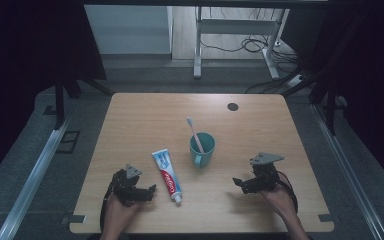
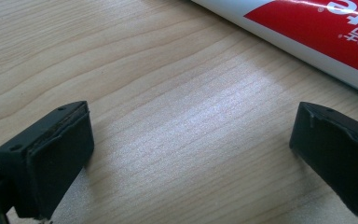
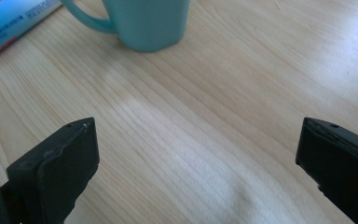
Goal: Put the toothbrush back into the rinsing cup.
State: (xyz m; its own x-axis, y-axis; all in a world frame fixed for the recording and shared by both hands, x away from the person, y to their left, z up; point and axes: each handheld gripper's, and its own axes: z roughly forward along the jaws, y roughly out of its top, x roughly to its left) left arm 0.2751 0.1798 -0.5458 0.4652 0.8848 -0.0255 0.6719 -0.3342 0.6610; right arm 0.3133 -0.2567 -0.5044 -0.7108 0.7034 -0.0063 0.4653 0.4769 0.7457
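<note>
A teal mug (image 1: 202,148) stands near the table's middle with a pink toothbrush (image 1: 194,132) leaning in it, bristles up. A red, white and blue toothpaste tube (image 1: 167,175) lies flat to the mug's left, cap toward the front edge. My left gripper (image 1: 150,191) rests low on the table just left of the tube, open, with bare wood between its jaws; the tube (image 2: 317,32) crosses the top right of the left gripper view. My right gripper (image 1: 239,183) sits open at the front right, pointing toward the mug (image 3: 144,23) and the tube's end (image 3: 9,23).
The wooden table (image 1: 145,120) has a small dark round spot (image 1: 232,106) at the back right. Beyond the far edge stand a white desk frame (image 1: 198,45) and loose cables (image 1: 252,45) on the floor. Metal rails (image 1: 35,170) run along both sides.
</note>
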